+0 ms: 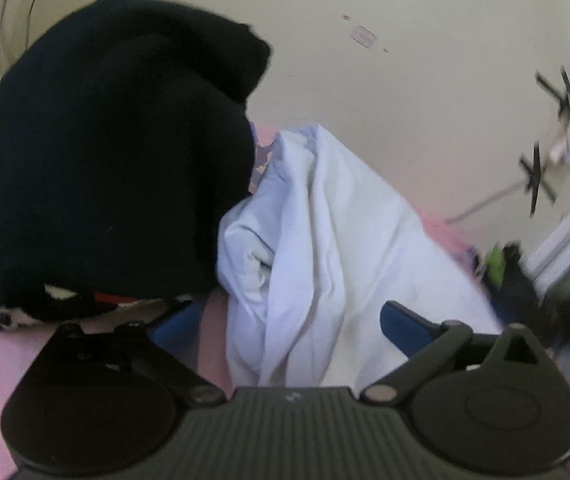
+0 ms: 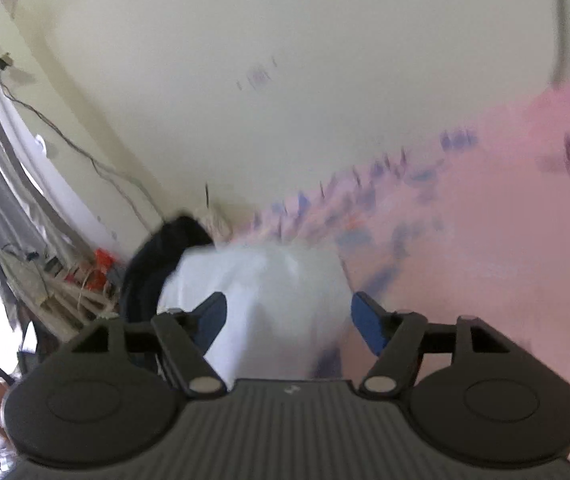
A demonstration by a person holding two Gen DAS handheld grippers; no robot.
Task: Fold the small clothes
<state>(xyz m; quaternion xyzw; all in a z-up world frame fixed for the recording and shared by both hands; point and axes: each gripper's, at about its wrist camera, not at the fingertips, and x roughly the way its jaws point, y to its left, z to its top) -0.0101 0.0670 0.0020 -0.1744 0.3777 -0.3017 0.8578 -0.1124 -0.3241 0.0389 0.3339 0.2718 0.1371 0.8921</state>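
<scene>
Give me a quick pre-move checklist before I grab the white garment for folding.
1. Left gripper open: ok.
2. Right gripper open: ok.
3. White garment lies between both grippers' fingers: ok.
4. Garment flat: not ok, it is bunched and creased.
5. Black garment clear of the white one: not ok, they touch.
6. Pink patterned sheet beside it free for folding: cannot tell, view blurred.

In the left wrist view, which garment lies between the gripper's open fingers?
The white garment, crumpled, runs between the left gripper's fingers; the black garment sits off to its left.
</scene>
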